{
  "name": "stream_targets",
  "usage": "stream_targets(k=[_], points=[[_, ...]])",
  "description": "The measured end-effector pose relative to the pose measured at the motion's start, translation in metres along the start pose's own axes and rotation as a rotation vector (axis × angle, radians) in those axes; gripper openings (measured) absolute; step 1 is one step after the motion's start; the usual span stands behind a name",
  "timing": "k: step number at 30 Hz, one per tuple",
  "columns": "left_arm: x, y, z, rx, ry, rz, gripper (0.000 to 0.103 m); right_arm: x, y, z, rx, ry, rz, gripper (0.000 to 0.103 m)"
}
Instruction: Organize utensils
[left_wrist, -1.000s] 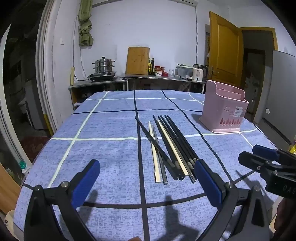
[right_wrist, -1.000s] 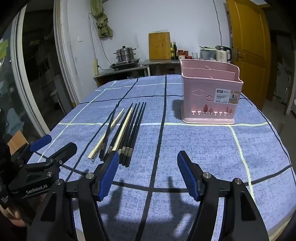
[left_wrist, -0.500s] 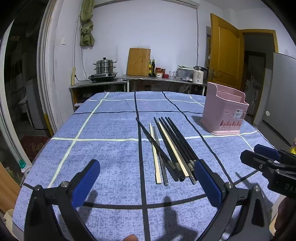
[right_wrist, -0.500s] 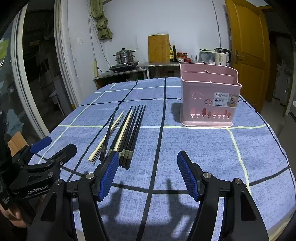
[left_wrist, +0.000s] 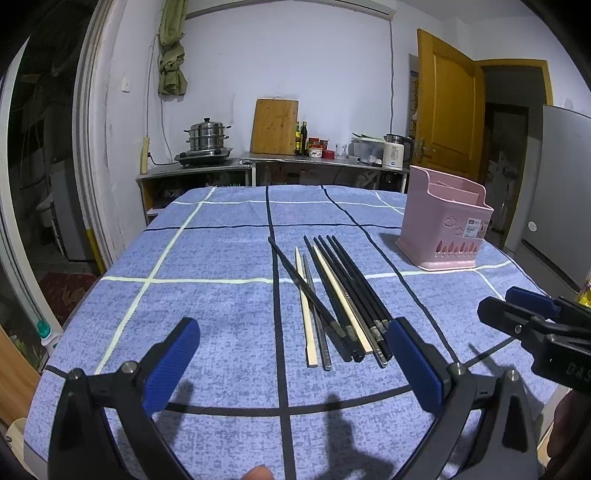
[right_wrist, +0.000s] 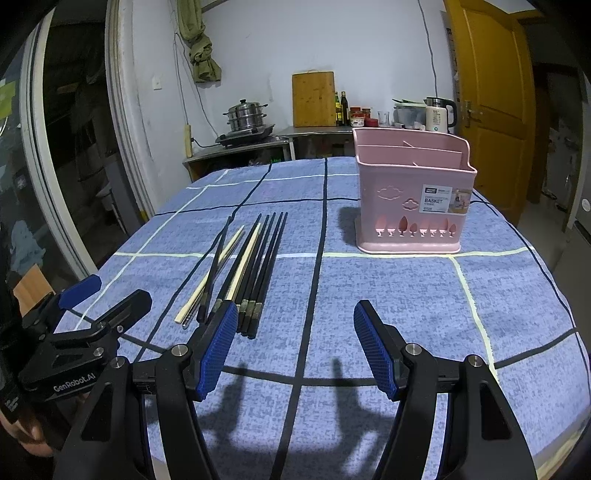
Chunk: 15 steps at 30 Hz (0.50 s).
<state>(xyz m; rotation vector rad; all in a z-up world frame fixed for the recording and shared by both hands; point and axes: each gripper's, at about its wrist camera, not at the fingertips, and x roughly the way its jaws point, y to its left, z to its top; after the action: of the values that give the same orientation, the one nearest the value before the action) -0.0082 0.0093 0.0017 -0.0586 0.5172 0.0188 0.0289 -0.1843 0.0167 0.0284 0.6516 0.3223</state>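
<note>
Several chopsticks (left_wrist: 338, 295), black, pale wood and metal, lie side by side on the blue checked tablecloth (left_wrist: 207, 302); they also show in the right wrist view (right_wrist: 243, 269). A pink utensil basket (right_wrist: 412, 201) stands upright at the far right, also in the left wrist view (left_wrist: 445, 229). My left gripper (left_wrist: 295, 363) is open and empty, just short of the chopsticks' near ends. My right gripper (right_wrist: 295, 350) is open and empty, to the right of the chopsticks, nearer than the basket. Each gripper shows at the edge of the other's view.
The table's near edge lies just below both grippers. Beyond the far edge stand a counter with a steel pot (left_wrist: 207, 138), a wooden cutting board (left_wrist: 275, 125), bottles and a kettle (right_wrist: 439, 114). A yellow door (left_wrist: 448, 110) is at the right.
Both grippers have risen or tilted slightly, so the table sits a little lower in both views. Jaws stay open. The chopsticks and basket have not moved.
</note>
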Motion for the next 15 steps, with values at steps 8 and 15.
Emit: stream_targets(k=[8, 15], points=[[0.0000, 0.0002, -0.0004, -0.004, -0.001, -0.004, 0.103, -0.0008, 0.0001, -0.0001, -0.002, -0.002, -0.001, 0.066], [-0.0010, 0.0008, -0.0009, -0.007, -0.004, -0.007, 0.103, -0.0003, 0.0009, -0.0008, -0.003, 0.001, -0.002, 0.066]])
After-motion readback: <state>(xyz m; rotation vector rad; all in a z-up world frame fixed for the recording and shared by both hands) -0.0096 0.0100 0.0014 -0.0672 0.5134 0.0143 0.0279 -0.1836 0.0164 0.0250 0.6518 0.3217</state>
